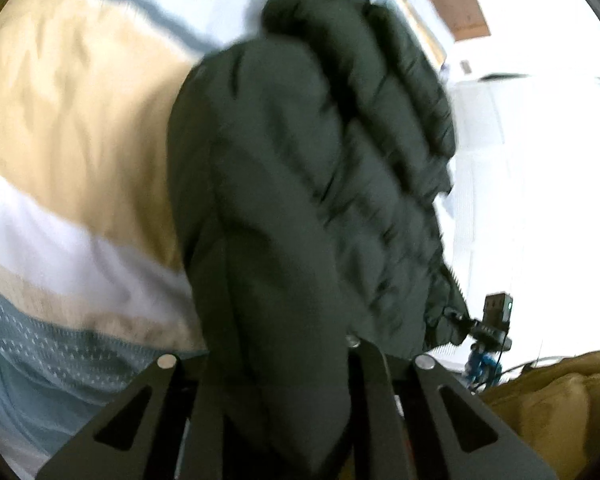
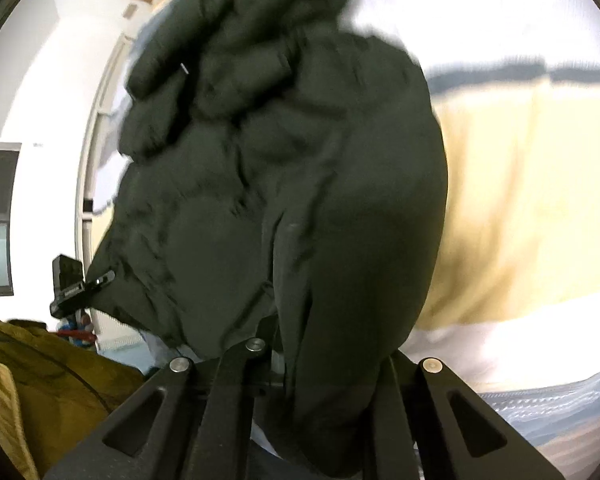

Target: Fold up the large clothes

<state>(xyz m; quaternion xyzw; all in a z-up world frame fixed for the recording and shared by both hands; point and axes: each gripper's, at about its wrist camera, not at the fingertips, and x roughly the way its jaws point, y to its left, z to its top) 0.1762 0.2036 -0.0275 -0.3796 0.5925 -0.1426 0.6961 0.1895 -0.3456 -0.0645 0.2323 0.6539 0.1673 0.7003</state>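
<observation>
Hand-held gripper left (image 1: 284, 364) and hand-held gripper right (image 2: 324, 364) are each clamping the dark green puffer jacket (image 1: 308, 184), lifting it above the striped bedspread (image 1: 72, 120); folding is looking barely underway.

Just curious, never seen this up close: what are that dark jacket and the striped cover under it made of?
Dark green jacket: looks like smooth, matte synthetic shell over padding, judging by its puffy quilted ridges. Striped bed cover: seemingly soft woven cotton-like fabric, matte and lightly creased; blur leaves it uncertain.
</observation>
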